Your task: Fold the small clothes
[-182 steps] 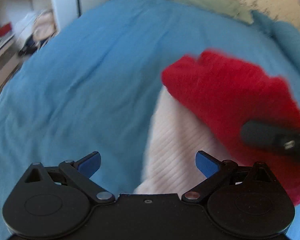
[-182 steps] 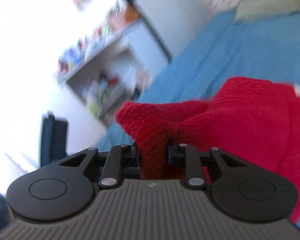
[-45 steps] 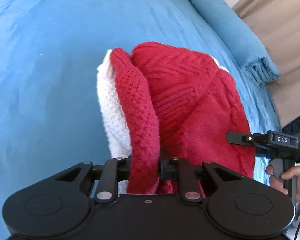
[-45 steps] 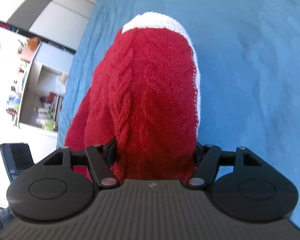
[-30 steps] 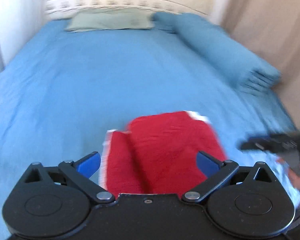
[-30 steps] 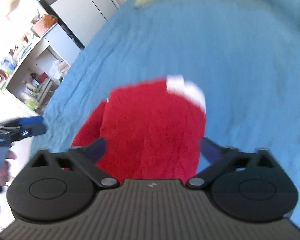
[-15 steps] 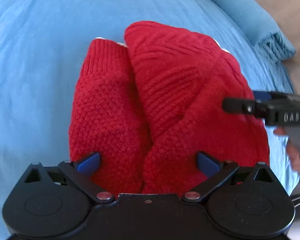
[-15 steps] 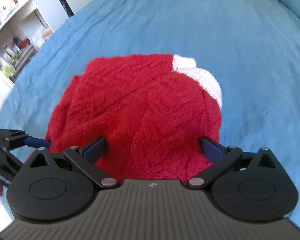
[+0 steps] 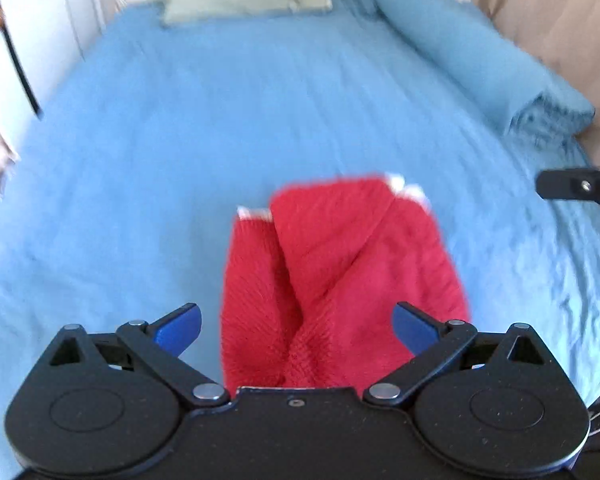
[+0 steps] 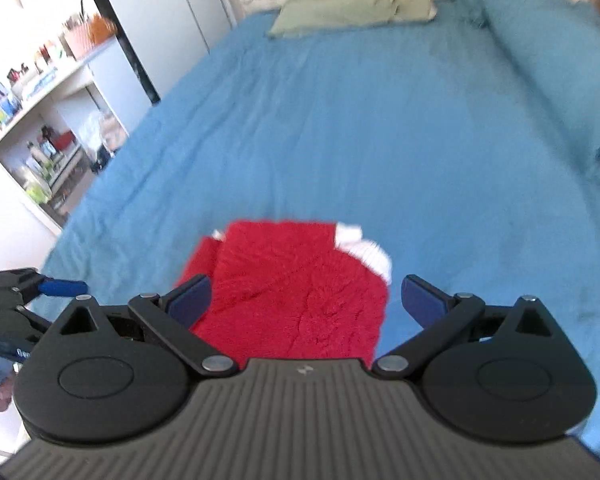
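Folded red sweater lies on the blue bed, lower centre of frame.
Left gripper and right gripper hang above it, fingers spread wide and empty, apparently clear of the finished fold.

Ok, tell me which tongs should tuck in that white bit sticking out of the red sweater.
Right, probably. The white bit shows at the sweater's far right corner, just ahead of the open right tongs. The left tongs, also open, sit over the opposite side, so they would have to cross the sweater.
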Tool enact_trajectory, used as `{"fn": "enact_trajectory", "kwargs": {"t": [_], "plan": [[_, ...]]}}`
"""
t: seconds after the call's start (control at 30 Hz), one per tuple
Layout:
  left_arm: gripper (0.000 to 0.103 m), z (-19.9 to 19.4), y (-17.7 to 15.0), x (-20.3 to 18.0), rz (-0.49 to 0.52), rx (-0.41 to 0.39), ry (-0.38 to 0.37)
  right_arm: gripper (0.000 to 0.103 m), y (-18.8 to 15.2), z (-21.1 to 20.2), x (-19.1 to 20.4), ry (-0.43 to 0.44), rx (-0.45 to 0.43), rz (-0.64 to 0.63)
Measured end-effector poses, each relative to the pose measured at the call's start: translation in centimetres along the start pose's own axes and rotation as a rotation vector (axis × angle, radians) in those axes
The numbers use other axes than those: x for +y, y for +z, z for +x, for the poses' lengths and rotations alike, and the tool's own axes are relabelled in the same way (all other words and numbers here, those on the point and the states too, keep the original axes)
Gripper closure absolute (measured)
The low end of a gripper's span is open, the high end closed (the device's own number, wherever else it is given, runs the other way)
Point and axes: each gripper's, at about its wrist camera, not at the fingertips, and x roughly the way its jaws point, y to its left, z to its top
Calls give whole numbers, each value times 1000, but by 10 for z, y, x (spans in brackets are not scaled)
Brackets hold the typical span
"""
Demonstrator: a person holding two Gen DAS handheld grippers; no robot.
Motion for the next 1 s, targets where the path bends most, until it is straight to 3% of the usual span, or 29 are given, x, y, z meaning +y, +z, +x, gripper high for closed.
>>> {"fn": "enact_trajectory", "kwargs": {"t": [0.2, 0.37, 0.57, 0.7, 0.8, 1.0], "plan": [[0, -134, 12, -34, -50, -75, 147, 0, 20, -149, 20, -79, -51, 83], [0, -197, -4, -57, -147, -44, 170, 0, 9, -228, 37, -156, -55, 122], [0, -225, -27, -69, -204, 11, 218, 0, -23, -266, 63, -241, 49, 71], [0, -239, -42, -78, -162, 25, 237, 0, -48, -273, 77, -264, 119, 95], [0, -244, -53, -84, -98, 10, 239, 0, -65, -275, 83, -273, 142, 131], [0, -247, -66, -82, -105, 11, 223, 0, -84, -279, 92, -296, 154, 131]]}}
